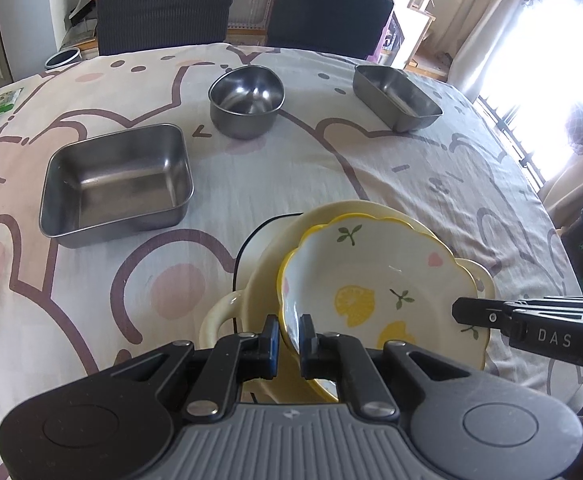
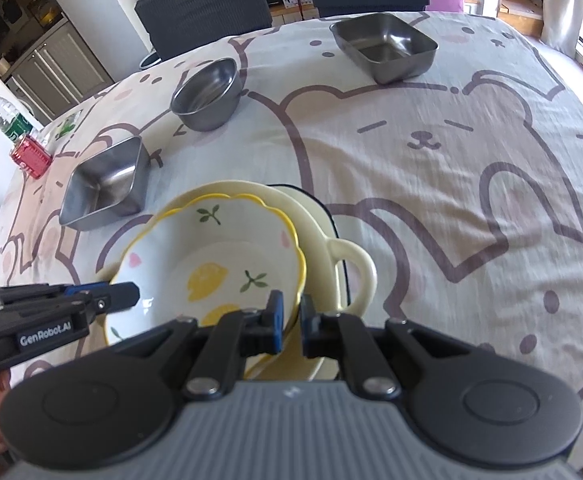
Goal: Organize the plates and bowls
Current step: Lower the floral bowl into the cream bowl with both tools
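- On the bench's left side sits a square steel tray [image 1: 117, 182], with a round steel bowl [image 1: 246, 101] behind it and a smaller steel tray [image 1: 395, 96] far right; all three stand well apart on the bear-print cloth [image 1: 431, 184].
- Nearer me, my left claw [image 1: 289, 334] pinches the near-left rim of the lemon bowl [image 1: 371, 276], one finger inside the wall, one outside.
- That scalloped bowl rests, tilted, in a pale yellow handled dish [image 2: 331, 232], which itself sits on something dark-edged I can't identify.
- My right claw [image 2: 290, 322] pinches the bowl's opposite rim the same way.
- I judge the bowl to be glazed ceramic: stiff, fairly heavy, slick and chippable, so the rim grips must stay firm and level.
- The steel pieces look light and tough; their upright walls offer the best hold.
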Tool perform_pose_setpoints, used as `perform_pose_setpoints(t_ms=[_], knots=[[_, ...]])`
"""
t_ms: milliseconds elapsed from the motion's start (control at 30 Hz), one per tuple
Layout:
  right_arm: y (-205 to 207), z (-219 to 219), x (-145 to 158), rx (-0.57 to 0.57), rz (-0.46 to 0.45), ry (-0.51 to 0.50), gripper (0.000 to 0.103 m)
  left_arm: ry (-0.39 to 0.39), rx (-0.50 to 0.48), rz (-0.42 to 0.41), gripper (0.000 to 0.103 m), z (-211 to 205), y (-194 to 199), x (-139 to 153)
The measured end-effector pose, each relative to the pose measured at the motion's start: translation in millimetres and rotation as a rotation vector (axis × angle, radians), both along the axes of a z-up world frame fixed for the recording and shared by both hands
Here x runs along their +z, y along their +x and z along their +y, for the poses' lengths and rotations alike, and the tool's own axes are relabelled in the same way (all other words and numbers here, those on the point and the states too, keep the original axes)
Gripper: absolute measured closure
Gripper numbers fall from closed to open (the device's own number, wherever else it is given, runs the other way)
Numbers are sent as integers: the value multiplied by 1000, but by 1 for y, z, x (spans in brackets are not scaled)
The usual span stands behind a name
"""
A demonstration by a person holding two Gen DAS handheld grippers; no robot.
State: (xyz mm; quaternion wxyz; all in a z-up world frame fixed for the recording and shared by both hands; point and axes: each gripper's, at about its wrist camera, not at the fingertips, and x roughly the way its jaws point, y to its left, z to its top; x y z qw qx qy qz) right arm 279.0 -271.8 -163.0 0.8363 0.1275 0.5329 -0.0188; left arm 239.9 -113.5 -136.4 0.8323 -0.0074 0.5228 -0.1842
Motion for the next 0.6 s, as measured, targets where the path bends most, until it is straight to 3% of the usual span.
perform_pose_setpoints(t_ms=[600], knots=[[6,3,-8,19,39,-15,92,12,-2,21,92,-1,4,-4]])
